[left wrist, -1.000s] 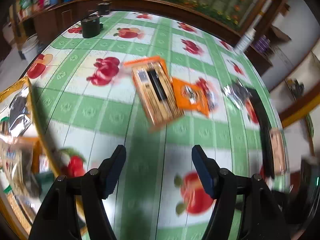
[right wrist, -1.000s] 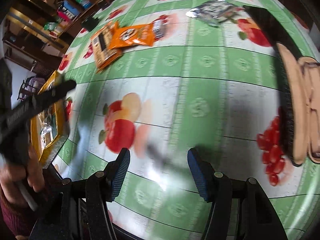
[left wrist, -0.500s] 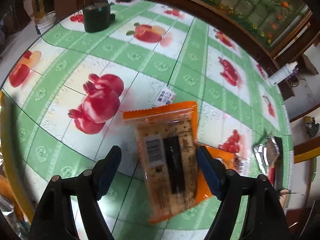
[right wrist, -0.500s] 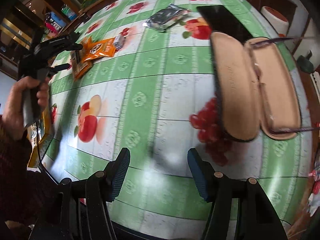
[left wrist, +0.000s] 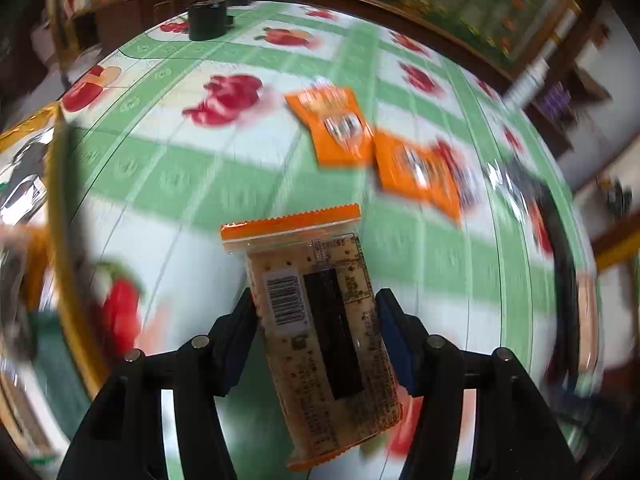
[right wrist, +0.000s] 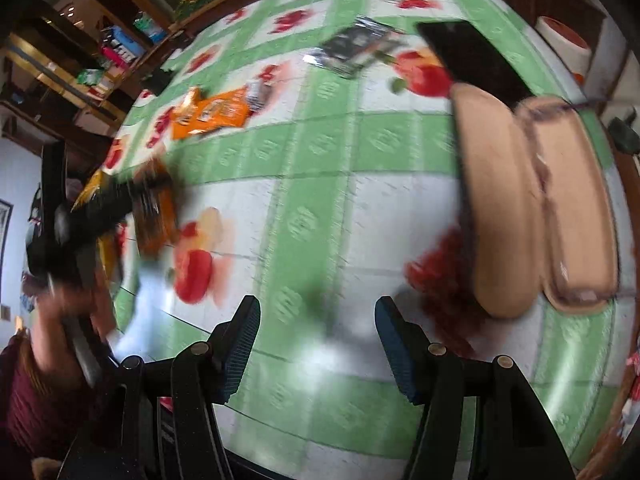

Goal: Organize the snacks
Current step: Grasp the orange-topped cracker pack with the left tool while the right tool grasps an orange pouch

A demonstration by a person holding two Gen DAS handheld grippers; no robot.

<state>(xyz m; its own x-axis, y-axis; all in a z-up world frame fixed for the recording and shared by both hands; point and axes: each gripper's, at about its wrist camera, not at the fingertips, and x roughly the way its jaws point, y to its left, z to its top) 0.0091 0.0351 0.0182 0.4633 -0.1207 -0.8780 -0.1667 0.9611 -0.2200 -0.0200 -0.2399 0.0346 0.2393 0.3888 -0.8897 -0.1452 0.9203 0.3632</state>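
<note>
Midway through the sorting, the left gripper (left wrist: 316, 316) held a cracker packet (left wrist: 320, 320) clamped above the tablecloth (left wrist: 200, 184) near the gold-rimmed tray (left wrist: 60, 208), while two orange snack packs (left wrist: 336, 128) and a foil packet (right wrist: 356, 46) lay unsorted and the right gripper (right wrist: 316, 320) hung wide, empty.

An open tan glasses case (right wrist: 536, 208) lies on the counter (right wrist: 320, 208), just beside a black phone (right wrist: 476, 60). A black cup (left wrist: 208, 19) stands far off.

The left claw (left wrist: 314, 312) is clamped on a packet; the right claw (right wrist: 316, 320) hangs spread wide.
</note>
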